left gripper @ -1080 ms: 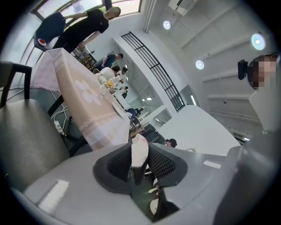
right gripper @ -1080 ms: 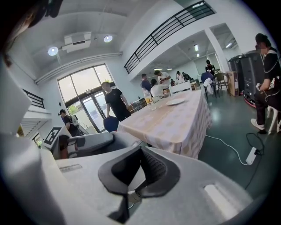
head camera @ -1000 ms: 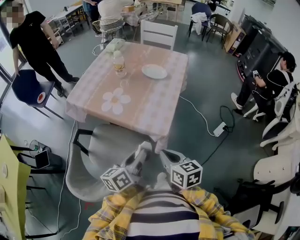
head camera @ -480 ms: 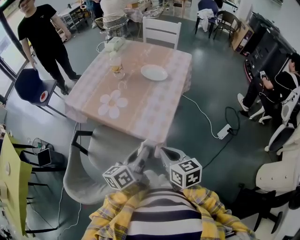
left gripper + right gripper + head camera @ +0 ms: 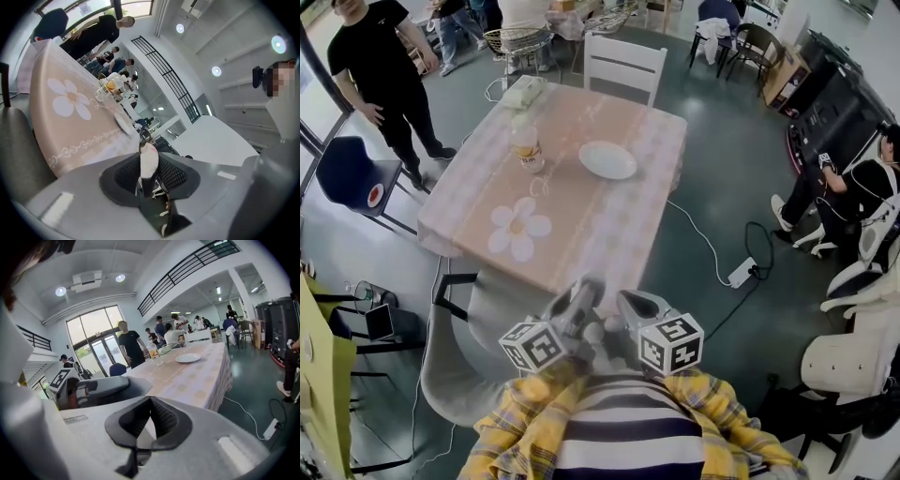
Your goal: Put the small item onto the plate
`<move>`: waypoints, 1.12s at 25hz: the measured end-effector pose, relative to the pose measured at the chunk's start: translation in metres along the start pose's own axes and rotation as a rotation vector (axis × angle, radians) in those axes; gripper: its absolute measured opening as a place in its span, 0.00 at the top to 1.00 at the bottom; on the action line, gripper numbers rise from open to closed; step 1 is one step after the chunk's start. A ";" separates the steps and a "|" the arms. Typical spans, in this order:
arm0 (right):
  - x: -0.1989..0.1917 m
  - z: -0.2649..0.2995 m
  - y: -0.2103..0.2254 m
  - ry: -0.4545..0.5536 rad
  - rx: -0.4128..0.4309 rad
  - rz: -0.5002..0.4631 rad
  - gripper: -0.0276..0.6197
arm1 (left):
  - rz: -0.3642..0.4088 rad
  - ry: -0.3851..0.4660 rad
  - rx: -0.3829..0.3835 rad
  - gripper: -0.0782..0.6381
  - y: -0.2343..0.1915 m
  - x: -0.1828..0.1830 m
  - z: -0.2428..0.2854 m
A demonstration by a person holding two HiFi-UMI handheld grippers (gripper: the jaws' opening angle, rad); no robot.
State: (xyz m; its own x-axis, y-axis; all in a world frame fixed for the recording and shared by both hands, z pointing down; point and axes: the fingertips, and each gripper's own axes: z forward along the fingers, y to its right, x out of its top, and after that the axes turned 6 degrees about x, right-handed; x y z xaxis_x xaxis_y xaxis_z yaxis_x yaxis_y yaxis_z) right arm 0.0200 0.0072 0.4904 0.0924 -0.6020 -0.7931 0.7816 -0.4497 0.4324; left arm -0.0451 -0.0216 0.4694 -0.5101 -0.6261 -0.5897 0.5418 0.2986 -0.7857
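Note:
A white plate [image 5: 607,159] lies on the far half of the pink-clothed table [image 5: 581,225], beside a drink bottle [image 5: 525,148]. Both grippers are held close to my chest, short of the table's near edge. My left gripper [image 5: 584,292] is shut on a small white and pink item [image 5: 149,161], which stands upright between its black pads. My right gripper [image 5: 625,305] is shut with nothing in it, its tips meeting [image 5: 149,401]. Far ahead on the cloth, the plate [image 5: 188,358] also appears in the right gripper view.
A grey chair [image 5: 487,323] stands tucked at the table's near side under my grippers, and a white chair [image 5: 623,64] at the far side. A person in black [image 5: 380,56] stands at the left by a blue chair [image 5: 352,178]. A power strip [image 5: 741,272] and its cable lie on the floor at right.
The table and plate have slid lower and nearer in the head view. Both grippers keep their place by my chest, the left still holding the item. The person in black has shifted stance.

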 end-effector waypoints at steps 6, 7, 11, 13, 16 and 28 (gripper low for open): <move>0.027 0.022 0.025 -0.024 -0.051 -0.011 0.96 | -0.024 -0.016 -0.032 0.75 -0.010 0.026 0.034; 0.031 0.027 0.028 -0.031 -0.060 -0.014 0.96 | -0.028 -0.019 -0.041 0.75 -0.011 0.031 0.040; 0.044 0.044 0.039 -0.056 -0.097 -0.020 0.96 | -0.050 -0.030 -0.085 0.75 -0.014 0.049 0.063; 0.051 0.052 0.044 -0.060 -0.108 -0.025 0.96 | -0.055 -0.033 -0.099 0.75 -0.016 0.058 0.073; 0.062 0.061 0.052 -0.059 -0.114 -0.030 0.96 | -0.059 -0.037 -0.090 0.75 -0.023 0.067 0.088; 0.117 0.093 0.109 -0.064 -0.022 -0.127 0.96 | -0.082 0.033 0.009 0.75 -0.032 0.084 0.161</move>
State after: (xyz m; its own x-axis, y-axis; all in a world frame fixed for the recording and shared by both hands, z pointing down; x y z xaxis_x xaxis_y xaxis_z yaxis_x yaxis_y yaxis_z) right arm 0.0585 -0.1739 0.4845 -0.0471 -0.5822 -0.8117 0.7979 -0.5108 0.3201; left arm 0.0019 -0.1994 0.4751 -0.5743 -0.6243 -0.5296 0.5031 0.2412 -0.8299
